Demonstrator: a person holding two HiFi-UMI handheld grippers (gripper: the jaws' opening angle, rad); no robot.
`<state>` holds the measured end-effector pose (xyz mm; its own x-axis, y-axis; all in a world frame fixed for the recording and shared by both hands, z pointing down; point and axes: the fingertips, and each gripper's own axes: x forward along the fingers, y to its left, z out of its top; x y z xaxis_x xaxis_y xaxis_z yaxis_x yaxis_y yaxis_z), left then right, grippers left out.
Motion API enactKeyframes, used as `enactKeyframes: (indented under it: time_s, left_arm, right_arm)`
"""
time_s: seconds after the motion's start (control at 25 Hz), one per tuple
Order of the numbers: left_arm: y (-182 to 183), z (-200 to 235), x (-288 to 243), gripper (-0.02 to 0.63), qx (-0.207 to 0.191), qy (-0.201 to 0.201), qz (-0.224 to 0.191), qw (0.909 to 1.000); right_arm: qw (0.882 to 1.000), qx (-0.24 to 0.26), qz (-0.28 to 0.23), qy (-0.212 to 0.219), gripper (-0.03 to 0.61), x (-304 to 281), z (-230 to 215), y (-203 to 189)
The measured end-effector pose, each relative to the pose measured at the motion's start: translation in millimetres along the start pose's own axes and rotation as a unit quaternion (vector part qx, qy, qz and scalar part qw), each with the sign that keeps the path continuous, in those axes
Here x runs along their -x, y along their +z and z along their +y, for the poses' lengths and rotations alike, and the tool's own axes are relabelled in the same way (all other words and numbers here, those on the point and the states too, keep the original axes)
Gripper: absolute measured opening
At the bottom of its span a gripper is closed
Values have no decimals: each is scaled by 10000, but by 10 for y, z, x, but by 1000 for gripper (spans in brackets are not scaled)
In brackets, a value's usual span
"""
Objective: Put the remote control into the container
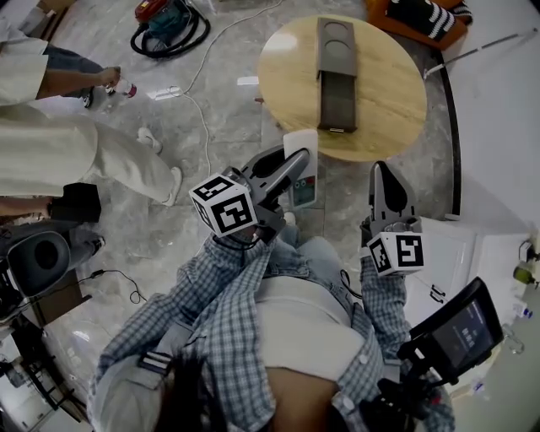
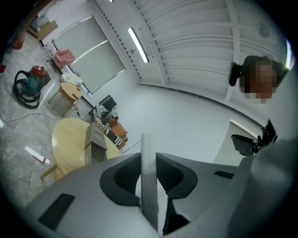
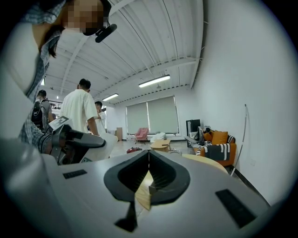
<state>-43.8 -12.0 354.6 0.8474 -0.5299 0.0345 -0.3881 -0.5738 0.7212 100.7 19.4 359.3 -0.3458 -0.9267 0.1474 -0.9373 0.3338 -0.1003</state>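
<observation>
A white remote control (image 1: 305, 187) is clamped between the dark fingers of my left gripper (image 1: 297, 162), held over the floor just short of the round wooden table (image 1: 380, 101). In the left gripper view the remote (image 2: 149, 176) stands edge-on between the pads, which press on both its sides. The container, a long grey tray (image 1: 336, 72), lies across the middle of the table; it also shows far off as the grey tray (image 2: 95, 139). My right gripper (image 1: 380, 171) is to the right of the left one, its jaws shut and empty (image 3: 149, 154).
People stand at the left (image 1: 51, 152), and a red-and-teal machine with a coiled hose (image 1: 169, 24) sits on the floor beyond. A white cable (image 1: 202, 110) runs over the tiles. An orange seat with a striped cushion (image 1: 426, 17) is behind the table. A white cabinet (image 1: 460, 253) stands at the right.
</observation>
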Motion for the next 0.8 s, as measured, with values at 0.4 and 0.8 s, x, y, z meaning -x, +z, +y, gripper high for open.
enactKeyframes:
  time_s: [0.4, 0.8]
  left_arm:
    - [235, 332, -29, 98, 113, 92, -59, 9999]
    - [369, 559, -316, 98, 217, 316, -295, 9988]
  right_arm:
    - [9999, -9, 142, 29, 8, -414, -15, -22]
    - [9994, 51, 218, 281, 8, -749, -292, -20]
